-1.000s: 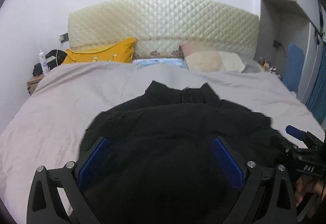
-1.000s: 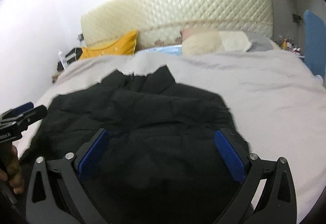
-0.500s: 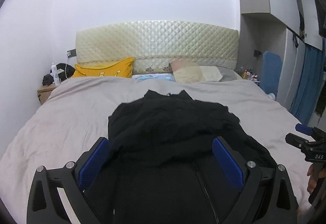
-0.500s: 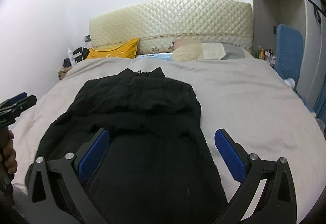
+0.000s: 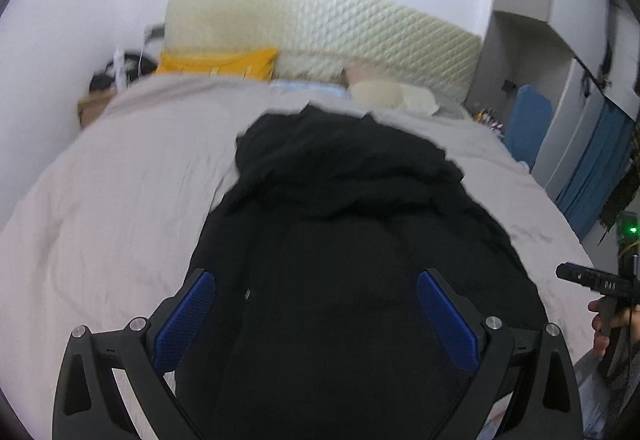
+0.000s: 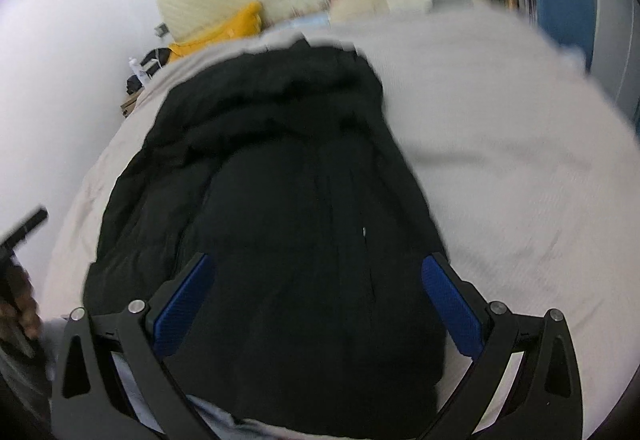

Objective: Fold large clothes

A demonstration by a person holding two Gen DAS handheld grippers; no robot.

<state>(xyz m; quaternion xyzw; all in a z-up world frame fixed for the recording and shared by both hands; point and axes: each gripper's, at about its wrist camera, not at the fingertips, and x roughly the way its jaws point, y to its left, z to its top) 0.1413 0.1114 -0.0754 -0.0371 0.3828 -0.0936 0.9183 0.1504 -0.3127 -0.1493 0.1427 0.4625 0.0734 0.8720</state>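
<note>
A large black jacket (image 5: 352, 224) lies lengthwise on the bed, collar toward the headboard, with a bunched layer across its upper half. In the right wrist view the same jacket (image 6: 280, 179) fills the middle, its near hem by the bed's front edge. My left gripper (image 5: 316, 316) is open above the jacket's lower left part, blue pads (image 5: 184, 316) wide apart and gripping nothing. My right gripper (image 6: 316, 304) is also open over the lower right part, holding nothing. Each view catches the other gripper at its edge: the right one (image 5: 592, 280) and the left one (image 6: 24, 228).
The grey bedsheet (image 5: 120, 199) spreads on both sides of the jacket. A yellow pillow (image 5: 216, 63), beige pillows (image 5: 388, 95) and a quilted headboard (image 5: 340, 27) are at the far end. A nightstand (image 5: 96, 107) stands left, blue curtains (image 5: 596, 163) right.
Both grippers pulled back from the jacket's upper part, then dipped down toward its near half. The views are now tilted and blurred. Both jaws stayed open.
</note>
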